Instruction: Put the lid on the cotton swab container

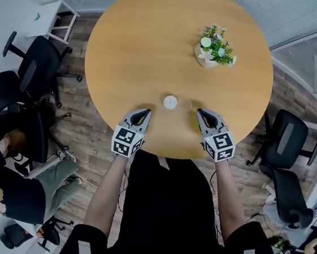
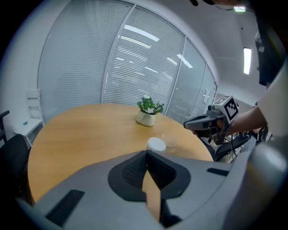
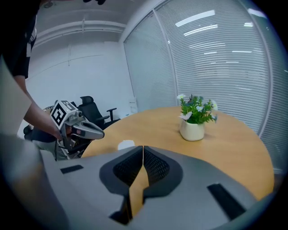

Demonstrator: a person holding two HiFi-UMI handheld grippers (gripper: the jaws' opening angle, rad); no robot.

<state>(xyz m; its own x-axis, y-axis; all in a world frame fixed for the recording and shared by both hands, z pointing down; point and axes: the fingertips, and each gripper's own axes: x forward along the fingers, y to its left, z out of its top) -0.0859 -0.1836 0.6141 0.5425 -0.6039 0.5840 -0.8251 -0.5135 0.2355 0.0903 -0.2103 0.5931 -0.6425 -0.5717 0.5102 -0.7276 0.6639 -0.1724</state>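
Note:
The cotton swab container (image 1: pixel 170 101) is a small white round tub that stands near the front edge of the round wooden table (image 1: pixel 144 48). A clear lid (image 1: pixel 185 104) lies flat just to its right, apart from it. My left gripper (image 1: pixel 147 111) rests at the table's front edge, left of the container, shut and empty. My right gripper (image 1: pixel 199 111) sits to the right of the lid, also shut and empty. The left gripper view shows the container (image 2: pixel 156 144) and lid (image 2: pixel 170 141) just past its jaws. In the right gripper view only the container (image 3: pixel 126 145) shows.
A potted plant (image 1: pixel 215 47) with white flowers stands at the table's far right. Black office chairs (image 1: pixel 37 64) stand left of the table, another chair (image 1: pixel 287 144) to the right. A person (image 1: pixel 10 180) sits low at the left.

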